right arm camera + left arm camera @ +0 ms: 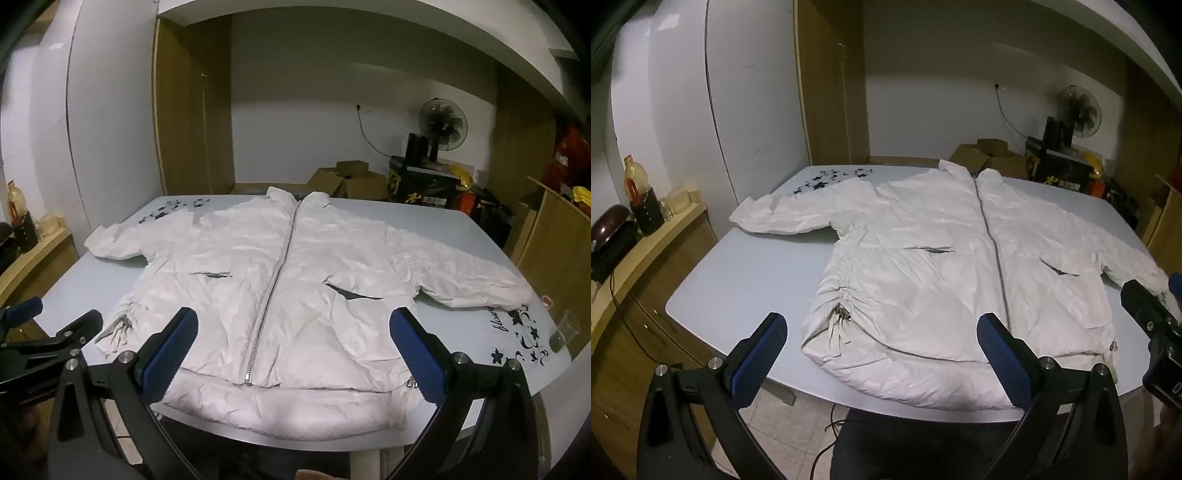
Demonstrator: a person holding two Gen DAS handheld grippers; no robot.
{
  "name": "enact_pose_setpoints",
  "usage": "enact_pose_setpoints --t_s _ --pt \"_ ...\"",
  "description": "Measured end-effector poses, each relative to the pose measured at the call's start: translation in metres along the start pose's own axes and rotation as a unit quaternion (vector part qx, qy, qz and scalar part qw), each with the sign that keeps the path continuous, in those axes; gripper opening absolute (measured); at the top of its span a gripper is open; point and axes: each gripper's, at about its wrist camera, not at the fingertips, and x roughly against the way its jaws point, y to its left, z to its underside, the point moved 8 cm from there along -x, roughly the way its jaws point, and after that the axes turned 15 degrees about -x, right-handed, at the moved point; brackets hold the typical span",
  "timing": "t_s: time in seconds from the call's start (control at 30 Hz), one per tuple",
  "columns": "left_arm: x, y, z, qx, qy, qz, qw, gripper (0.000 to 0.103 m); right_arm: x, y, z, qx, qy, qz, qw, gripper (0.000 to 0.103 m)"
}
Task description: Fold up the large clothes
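Note:
A white puffer jacket [942, 266] lies flat and face up on the pale blue table [738, 273], zipper closed, collar at the far side, both sleeves spread out. It also shows in the right wrist view [280, 280]. My left gripper [882, 332] is open and empty, hovering above the jacket's near hem on its left half. My right gripper [293, 325] is open and empty above the near hem around the zipper's lower end. The right gripper's body shows at the right edge of the left wrist view [1152, 325].
A drinking glass [563, 330] stands on the table's right side near black flower print. A wooden counter [646, 236] with bottles and jars runs along the left. Cardboard boxes [351, 181], a fan [441, 125] and clutter stand behind the table.

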Motion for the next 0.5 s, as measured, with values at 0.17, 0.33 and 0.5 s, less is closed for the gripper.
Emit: enact_pose_setpoints --t_s 0.17,0.33,0.5 --pt "-0.0015 -0.0043 0.0018 -0.007 0.000 -0.003 1.0000 0.103 0.0025 0.0020 0.0007 0.003 0.000 -0.002 1.000 0.103" --pt "-0.0060 -0.0055 0.0050 0.007 0.003 0.019 0.9998 0.103 -0.0009 0.0003 0.0021 0.002 0.005 0.003 1.000 0.103" --pt "-0.0093 -0.0051 0.0063 0.004 0.009 0.019 0.9998 0.103 0.0009 0.0046 0.0046 -0.002 -0.002 -0.005 1.000 0.103"
